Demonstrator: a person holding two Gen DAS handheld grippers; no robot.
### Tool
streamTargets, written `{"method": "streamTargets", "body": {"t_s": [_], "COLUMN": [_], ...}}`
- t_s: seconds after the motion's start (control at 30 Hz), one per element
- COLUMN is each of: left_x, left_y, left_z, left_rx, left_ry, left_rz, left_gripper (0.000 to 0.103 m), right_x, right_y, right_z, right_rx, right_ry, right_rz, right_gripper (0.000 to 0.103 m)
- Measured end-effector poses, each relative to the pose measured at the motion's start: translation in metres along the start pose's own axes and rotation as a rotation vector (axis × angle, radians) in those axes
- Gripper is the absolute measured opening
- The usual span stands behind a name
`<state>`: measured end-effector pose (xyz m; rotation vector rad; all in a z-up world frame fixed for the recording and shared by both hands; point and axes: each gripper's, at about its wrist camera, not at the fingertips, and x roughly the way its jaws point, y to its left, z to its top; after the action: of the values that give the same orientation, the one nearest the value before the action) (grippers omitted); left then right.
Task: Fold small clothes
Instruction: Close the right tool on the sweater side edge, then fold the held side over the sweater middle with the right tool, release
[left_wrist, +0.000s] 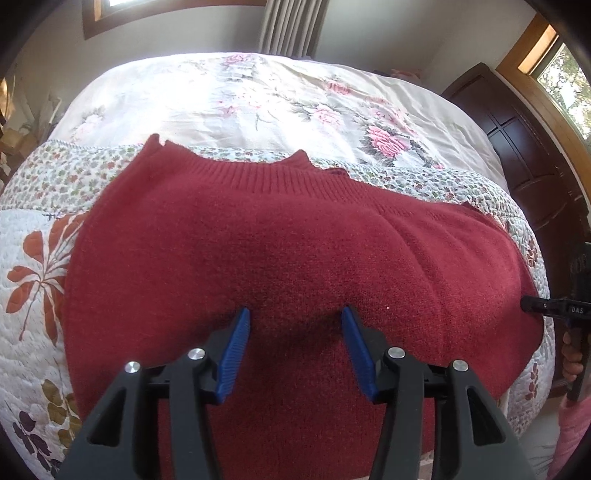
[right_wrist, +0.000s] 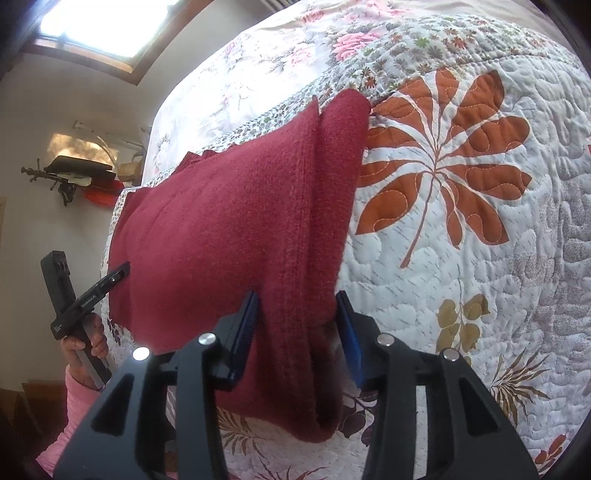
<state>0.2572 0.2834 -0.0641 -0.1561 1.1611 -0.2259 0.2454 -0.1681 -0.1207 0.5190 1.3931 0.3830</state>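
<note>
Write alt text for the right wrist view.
The open right gripper straddles a folded edge of a red knit sweater lying on a floral quilt. At left, a hand holds the left gripper at the sweater's far edge.

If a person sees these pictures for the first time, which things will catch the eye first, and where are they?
First comes the dark red knitted sweater, spread across the near part of the bed with its ribbed collar toward the far side. Under it lies a white quilt with big orange leaf prints. Both grippers are open: the left gripper is over the sweater's middle, and the right gripper straddles its folded edge.
</note>
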Motion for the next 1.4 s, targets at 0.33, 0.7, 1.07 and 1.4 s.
{"method": "streamTargets", "body": {"t_s": [0.33, 0.7, 1.07, 1.4], "left_x": [0.012, 0.014, -0.012, -0.043], "left_y": [0.005, 0.008, 0.009, 0.044], "left_z": [-0.004, -0.004, -0.008, -0.014], "left_rx": [-0.013, -0.017, 0.029, -0.030], "left_ry": [0.010, 0.016, 0.005, -0.042], "left_rz": [0.022, 0.005, -0.043, -0.064], "left_gripper": [0.066, 0.067, 0.065, 0.065], "right_x": [0.012, 0.019, -0.027, -0.003], "right_y": [0.003, 0.002, 0.040, 0.164], "right_z": [-0.001, 0.000, 0.012, 0.038], "right_rx": [-0.018, -0.006, 0.001, -0.258], "right_ry": [0.001, 0.004, -0.075, -0.054], "right_rz": [-0.024, -0.028, 0.038, 0.003], "right_gripper": [0.031, 0.029, 0.021, 0.020]}}
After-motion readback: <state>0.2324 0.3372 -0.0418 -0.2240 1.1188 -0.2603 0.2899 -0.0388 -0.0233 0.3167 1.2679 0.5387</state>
